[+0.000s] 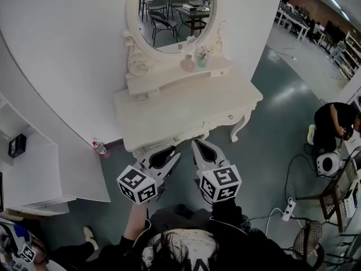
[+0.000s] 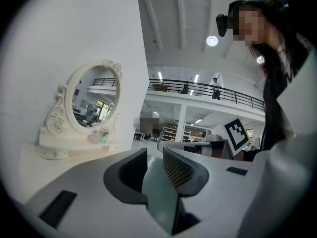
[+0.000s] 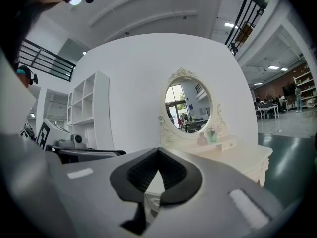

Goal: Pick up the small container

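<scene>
We are holding the left gripper [image 1: 161, 154] and the right gripper [image 1: 202, 149] at the front edge of the white dressing table [image 1: 148, 116], both with jaws together and empty. The small container [image 1: 188, 64], pink and rounded, is sitting on the raised shelf [image 1: 163, 79] under the oval mirror [image 1: 175, 13], just beside a green pot [image 1: 202, 61].

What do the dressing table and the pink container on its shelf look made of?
The dressing table: probably painted wood, matte cream-white, going by its carved scrolls and curved legs. The pink container: glass or plastic, seemingly translucent; too small to tell.
</scene>
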Tool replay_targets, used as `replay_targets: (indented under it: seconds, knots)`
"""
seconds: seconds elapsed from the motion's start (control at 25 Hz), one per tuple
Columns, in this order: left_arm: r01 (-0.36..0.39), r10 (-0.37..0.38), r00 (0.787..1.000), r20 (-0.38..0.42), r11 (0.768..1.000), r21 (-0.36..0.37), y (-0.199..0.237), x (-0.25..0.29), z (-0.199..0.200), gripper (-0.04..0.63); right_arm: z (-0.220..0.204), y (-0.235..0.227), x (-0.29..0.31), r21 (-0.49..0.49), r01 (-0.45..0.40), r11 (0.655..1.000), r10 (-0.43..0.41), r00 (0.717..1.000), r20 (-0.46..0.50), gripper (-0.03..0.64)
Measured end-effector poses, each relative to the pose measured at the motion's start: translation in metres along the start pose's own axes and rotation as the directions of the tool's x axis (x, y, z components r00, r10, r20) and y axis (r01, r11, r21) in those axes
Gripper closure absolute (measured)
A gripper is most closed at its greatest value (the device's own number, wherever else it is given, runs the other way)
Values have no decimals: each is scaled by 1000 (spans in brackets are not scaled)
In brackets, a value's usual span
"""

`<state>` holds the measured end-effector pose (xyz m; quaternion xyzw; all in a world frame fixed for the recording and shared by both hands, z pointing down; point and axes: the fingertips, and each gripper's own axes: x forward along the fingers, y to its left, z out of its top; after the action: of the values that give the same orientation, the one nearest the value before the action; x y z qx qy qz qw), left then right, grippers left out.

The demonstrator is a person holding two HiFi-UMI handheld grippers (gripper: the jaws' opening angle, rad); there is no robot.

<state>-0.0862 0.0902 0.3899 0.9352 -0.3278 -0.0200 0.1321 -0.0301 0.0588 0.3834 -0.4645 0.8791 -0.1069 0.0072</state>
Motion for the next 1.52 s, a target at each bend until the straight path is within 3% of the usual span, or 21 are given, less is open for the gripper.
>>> replay_targets:
  seconds: [0.64, 1.16, 1.52]
  knots:
    - [45, -47, 999, -23, 996, -74, 13, 48, -20, 505, -16, -49, 2, 14, 59, 998, -58, 997, -52, 609]
    - [-28, 28, 1000, -10, 997, -70, 71, 171, 8, 505, 15, -161, 84, 4, -41, 999, 41, 996, -80, 609]
    - [-118, 117, 993, -22, 990, -75, 98, 219, 13, 504, 22, -207, 120, 16, -131, 991, 132, 986, -105, 609]
